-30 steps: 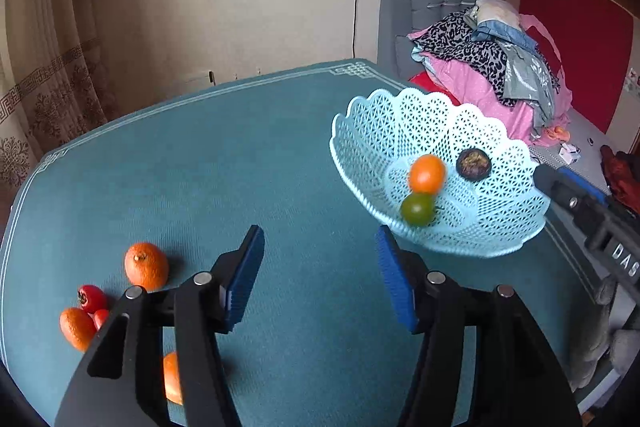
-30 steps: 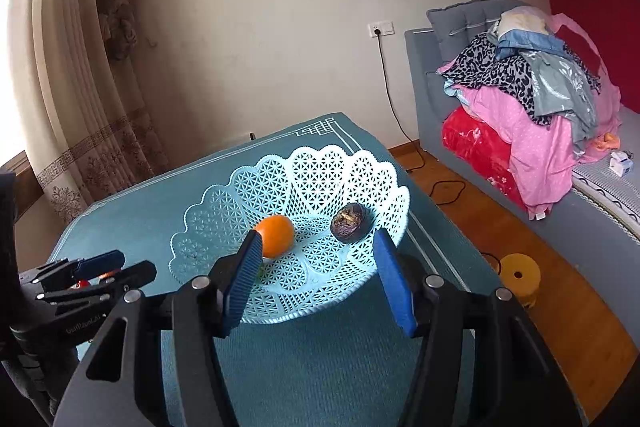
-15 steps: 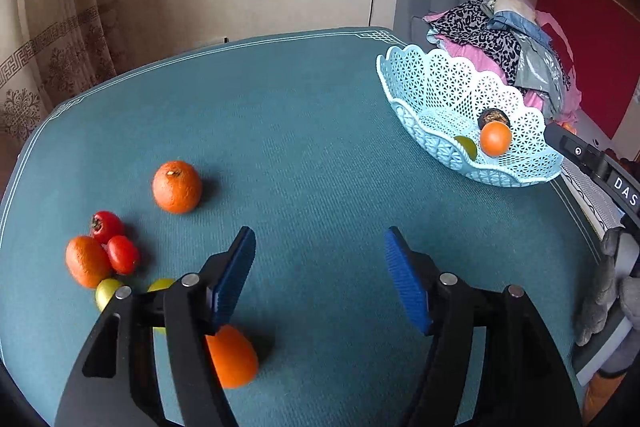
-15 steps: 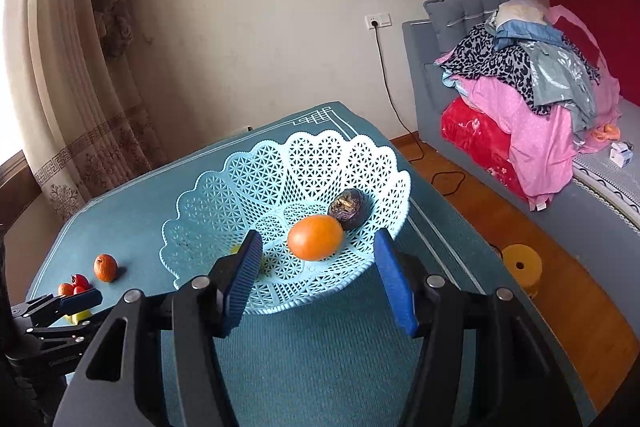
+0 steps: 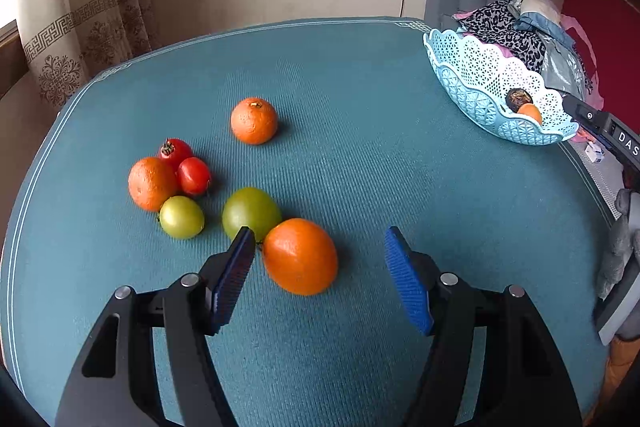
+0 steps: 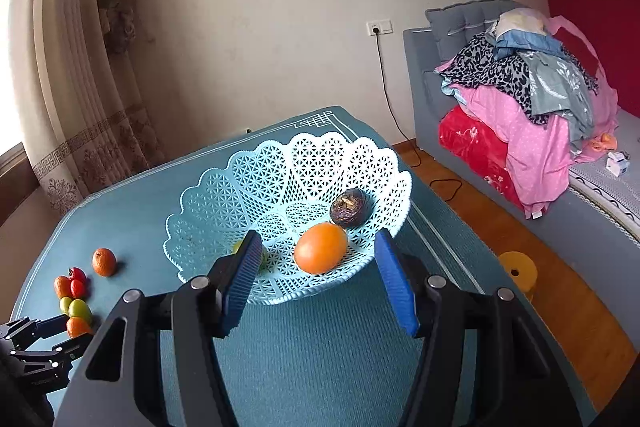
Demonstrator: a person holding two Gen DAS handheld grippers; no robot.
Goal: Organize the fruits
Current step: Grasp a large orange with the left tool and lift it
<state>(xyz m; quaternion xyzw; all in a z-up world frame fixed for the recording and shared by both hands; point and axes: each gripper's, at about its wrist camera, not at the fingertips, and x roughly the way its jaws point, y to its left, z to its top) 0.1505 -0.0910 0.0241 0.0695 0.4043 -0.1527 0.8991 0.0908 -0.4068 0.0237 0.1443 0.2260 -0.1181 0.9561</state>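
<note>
- The left gripper [image 5: 318, 259] hangs low over the teal tabletop [image 5: 360, 147], jaws parted wide, nothing pressed between the blue pads.
- A big orange [image 5: 300, 255] sits in that gap, close to the left pad and clear of the right one; whether it touches the left pad I cannot tell.
- Just behind the left pad there is a large green fruit [image 5: 250, 213], snug against the orange.
- Further left is a cluster: a smaller green fruit [image 5: 181, 217], an orange mandarin [image 5: 152, 183] and two red fruits [image 5: 188, 167], all bunched together.
- One mandarin [image 5: 254, 120] stands alone, farther back and apart from the cluster.
- The light blue lattice basket [image 6: 224, 203] sits over at the far right of the tabletop, tipped up on one side.
- The right gripper [image 6: 316, 277] is at the basket's near rim, jaws spread and not squeezing anything; the rim lies between the pads without visible contact.
- Inside the basket: a smooth orange fruit [image 6: 321, 253] at the front, a dark wrinkled fruit [image 6: 349, 213] just behind it, and a sliver of green fruit [image 6: 262, 255] peeking past the left pad.
- Beyond the tabletop, a grey sofa [image 6: 432, 75] carries a heap of clothes [image 6: 528, 99].
</note>
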